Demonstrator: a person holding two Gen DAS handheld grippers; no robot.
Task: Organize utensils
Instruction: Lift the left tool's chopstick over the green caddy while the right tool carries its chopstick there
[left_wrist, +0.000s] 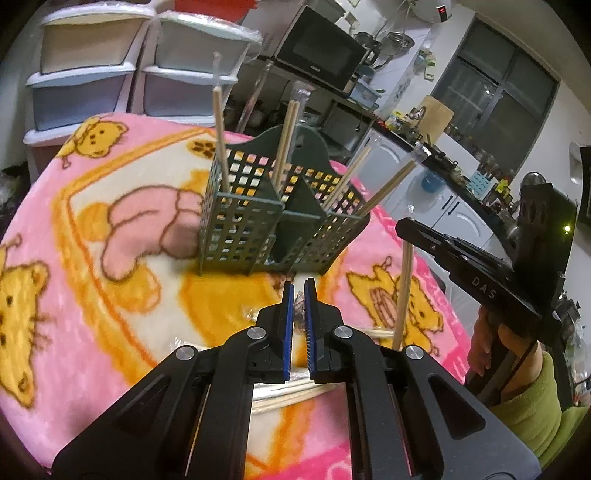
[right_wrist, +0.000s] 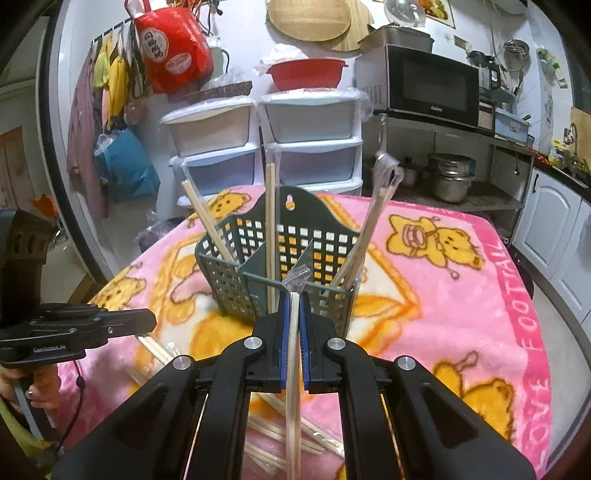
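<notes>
A dark green perforated utensil caddy (left_wrist: 273, 218) stands upright on the pink bear-print blanket (left_wrist: 110, 229) that covers the worktop. Wrapped pairs of disposable chopsticks lean out of its compartments.

The left wrist view shows one pair standing in the caddy's left compartment (left_wrist: 221, 140), another in the middle rear (left_wrist: 286, 140) and two slanting out to the right (left_wrist: 384, 188). The left tool (left_wrist: 299, 291) hovers low in front of the caddy, its blue pads drawn to a narrow gap; something small and crinkled sits between them, too blurred to name, and I cannot tell whether it is pinched. More loose chopsticks (left_wrist: 291, 395) lie on the blanket beneath the tool. To the right, the right tool (left_wrist: 402, 225) appears from the side, with a chopstick pair (left_wrist: 404, 295) hanging straight down from it.

The right wrist view makes that grip plain: the right tool (right_wrist: 294, 295) is clamped on the wrapped chopstick pair (right_wrist: 293, 369), whose clear wrapper tip (right_wrist: 295, 277) pokes out just in front of the caddy's (right_wrist: 280, 258) near rim. Only this view shows the hanging hole in the caddy's back plate (right_wrist: 290, 202) and the scattered pile of chopsticks (right_wrist: 280, 432) on the blanket (right_wrist: 461, 295). The left tool (right_wrist: 147, 319) enters from the left edge.
</notes>
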